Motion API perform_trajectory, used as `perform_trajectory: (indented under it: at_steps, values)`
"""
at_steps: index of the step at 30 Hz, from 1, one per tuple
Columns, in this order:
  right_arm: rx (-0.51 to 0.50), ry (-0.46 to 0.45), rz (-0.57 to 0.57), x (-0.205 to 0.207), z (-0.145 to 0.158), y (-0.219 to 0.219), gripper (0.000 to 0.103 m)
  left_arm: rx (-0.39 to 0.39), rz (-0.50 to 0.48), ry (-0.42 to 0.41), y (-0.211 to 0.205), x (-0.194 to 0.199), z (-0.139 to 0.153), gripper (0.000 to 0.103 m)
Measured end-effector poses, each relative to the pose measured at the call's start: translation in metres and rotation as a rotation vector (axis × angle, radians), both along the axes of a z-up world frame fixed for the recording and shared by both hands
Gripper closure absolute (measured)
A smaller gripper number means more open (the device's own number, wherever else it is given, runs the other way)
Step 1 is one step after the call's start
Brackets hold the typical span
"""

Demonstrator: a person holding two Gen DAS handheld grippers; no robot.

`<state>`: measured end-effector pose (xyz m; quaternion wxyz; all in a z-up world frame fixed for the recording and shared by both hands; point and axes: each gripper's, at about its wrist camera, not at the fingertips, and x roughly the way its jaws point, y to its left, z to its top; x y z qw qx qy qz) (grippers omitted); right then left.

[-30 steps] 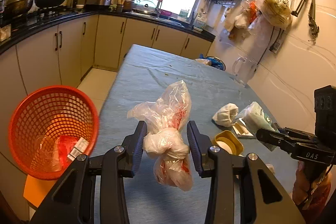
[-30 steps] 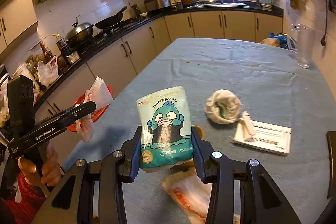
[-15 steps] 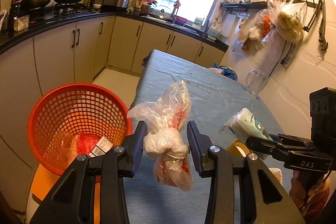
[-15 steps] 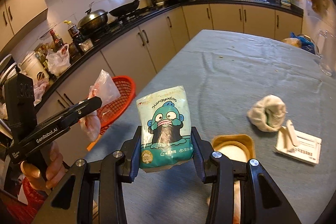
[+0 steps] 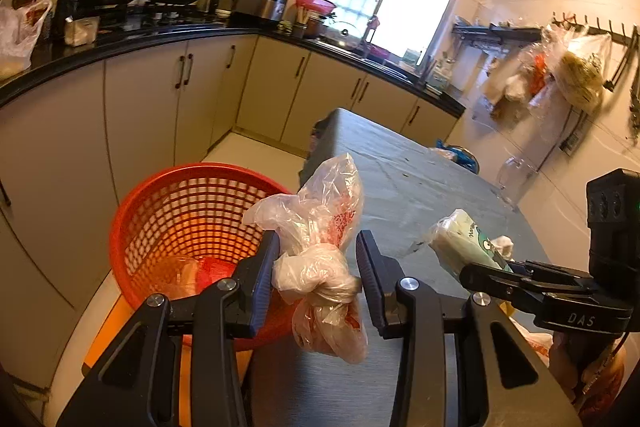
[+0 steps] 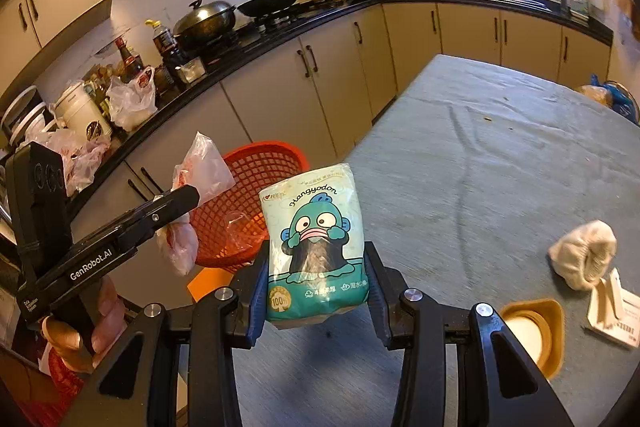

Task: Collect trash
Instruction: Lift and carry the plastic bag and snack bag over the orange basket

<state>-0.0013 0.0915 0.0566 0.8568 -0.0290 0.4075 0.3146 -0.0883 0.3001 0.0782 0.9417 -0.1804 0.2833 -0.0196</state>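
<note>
My left gripper (image 5: 316,279) is shut on a knotted clear plastic bag with red print (image 5: 320,259), held at the table's left edge, just right of the red mesh basket (image 5: 184,211). The basket stands on an orange stool beside the table and holds some wrappers. My right gripper (image 6: 316,283) is shut on a teal cartoon-fish wet-wipe packet (image 6: 316,243), held above the table's near left part. The packet also shows in the left wrist view (image 5: 468,247). The left gripper with its bag shows in the right wrist view (image 6: 188,211), in front of the basket (image 6: 256,199).
On the blue-grey table (image 6: 500,155) lie a crumpled white wad (image 6: 584,251), a yellow lid or cup (image 6: 532,331) and a white paper sachet (image 6: 616,311). A clear jug (image 5: 516,175) stands at the far right. Cabinets and a cluttered counter (image 5: 160,35) run along the left.
Both grippers have swung left with their loads. The basket now sits much closer to the left gripper's bag, and the table items have slid to the right in the right wrist view.
</note>
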Motion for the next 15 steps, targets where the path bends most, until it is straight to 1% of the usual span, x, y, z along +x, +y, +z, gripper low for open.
perform_trajectory:
  at_steps: [5, 15]
  values:
    - [-0.003, 0.010, 0.031, 0.005, -0.003, 0.022, 0.057, -0.006, 0.037, 0.022, 0.020, 0.002, -0.008, 0.065]
    - [-0.005, 0.048, 0.072, 0.014, -0.014, 0.060, 0.057, -0.018, 0.077, 0.055, 0.047, 0.006, -0.022, 0.065]
